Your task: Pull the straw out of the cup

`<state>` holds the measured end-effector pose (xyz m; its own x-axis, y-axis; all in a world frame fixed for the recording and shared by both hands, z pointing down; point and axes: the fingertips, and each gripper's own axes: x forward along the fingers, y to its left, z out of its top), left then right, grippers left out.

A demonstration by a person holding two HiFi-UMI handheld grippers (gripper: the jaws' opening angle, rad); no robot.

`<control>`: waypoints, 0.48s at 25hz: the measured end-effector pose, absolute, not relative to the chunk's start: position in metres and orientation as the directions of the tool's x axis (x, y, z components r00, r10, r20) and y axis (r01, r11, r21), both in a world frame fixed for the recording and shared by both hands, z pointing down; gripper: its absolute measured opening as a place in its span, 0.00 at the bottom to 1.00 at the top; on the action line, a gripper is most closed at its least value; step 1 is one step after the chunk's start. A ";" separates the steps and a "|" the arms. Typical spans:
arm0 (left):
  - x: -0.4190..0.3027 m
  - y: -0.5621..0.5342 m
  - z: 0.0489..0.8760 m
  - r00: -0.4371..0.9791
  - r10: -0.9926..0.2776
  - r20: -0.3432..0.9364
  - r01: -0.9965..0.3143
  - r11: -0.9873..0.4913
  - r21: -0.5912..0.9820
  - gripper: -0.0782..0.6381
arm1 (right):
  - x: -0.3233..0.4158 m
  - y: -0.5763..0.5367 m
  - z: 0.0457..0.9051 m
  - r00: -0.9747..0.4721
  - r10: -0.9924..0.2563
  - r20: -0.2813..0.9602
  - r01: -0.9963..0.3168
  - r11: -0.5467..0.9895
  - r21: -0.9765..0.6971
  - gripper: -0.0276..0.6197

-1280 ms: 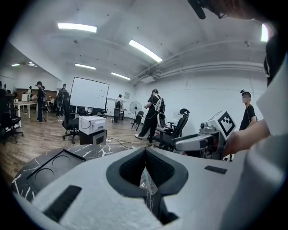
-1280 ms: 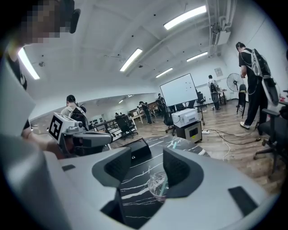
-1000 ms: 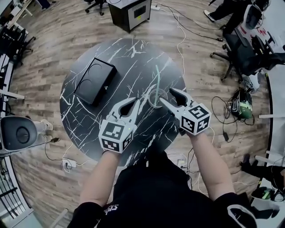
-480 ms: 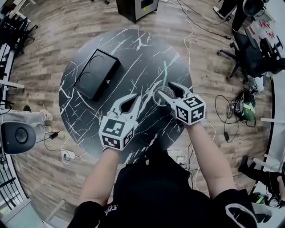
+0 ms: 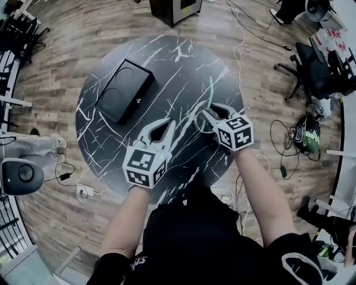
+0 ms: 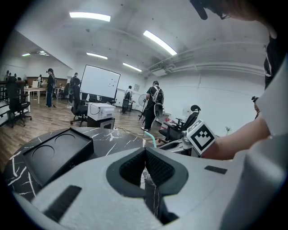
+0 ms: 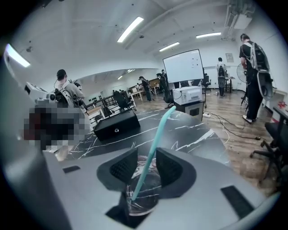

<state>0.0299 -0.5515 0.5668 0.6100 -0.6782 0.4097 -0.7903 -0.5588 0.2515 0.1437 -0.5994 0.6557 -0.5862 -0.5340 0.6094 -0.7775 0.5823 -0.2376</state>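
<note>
A clear cup (image 5: 196,121) with a teal straw (image 5: 211,89) stands right of centre on the round black marble table (image 5: 178,61). My right gripper (image 5: 210,111) straddles the cup. In the right gripper view the cup (image 7: 143,193) sits between the pads and the straw (image 7: 155,139) rises up through the gap. Its jaws have just been closing, and the pads now rest against the cup's sides. My left gripper (image 5: 167,125) hovers left of the cup, tips together and empty. In the left gripper view, the straw (image 6: 154,141) shows beyond the left gripper's (image 6: 145,152) touching pads.
A black box (image 5: 123,90) with two round recesses lies on the table's left part. A dark cabinet (image 5: 178,8) stands beyond the far edge. Cables trail over the wooden floor, and office chairs (image 5: 322,67) stand at the right. People stand far off in the room.
My right gripper has come down onto the cup and its jaws have narrowed from wide open to the cup's width. The left gripper has sunk slightly.
</note>
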 end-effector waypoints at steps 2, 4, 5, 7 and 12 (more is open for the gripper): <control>0.028 -0.551 0.567 0.608 -0.680 0.409 -0.792 -0.556 0.254 0.12 | 0.146 -0.601 0.657 -0.568 -0.541 0.620 -0.785 0.583 -0.209 0.22; 0.026 -0.550 0.565 0.608 -0.681 0.407 -0.792 -0.556 0.254 0.12 | 0.149 -0.602 0.658 -0.548 -0.551 0.629 -0.795 0.578 -0.186 0.17; 0.025 -0.549 0.564 0.609 -0.682 0.405 -0.791 -0.556 0.254 0.12 | 0.150 -0.603 0.657 -0.540 -0.557 0.631 -0.800 0.572 -0.179 0.15; 0.024 -0.547 0.561 0.610 -0.685 0.398 -0.791 -0.557 0.253 0.12 | 0.150 -0.603 0.653 -0.530 -0.570 0.628 -0.810 0.561 -0.174 0.12; 0.018 -0.540 0.544 0.614 -0.695 0.373 -0.788 -0.565 0.245 0.12 | 0.149 -0.599 0.632 -0.513 -0.608 0.605 -0.828 0.537 -0.162 0.10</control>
<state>0.0176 -0.5397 0.5437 0.6144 -0.6950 0.3734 -0.7879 -0.5649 0.2451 0.1494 -0.5993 0.6320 -0.5130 -0.6085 0.6054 -0.8281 0.5366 -0.1624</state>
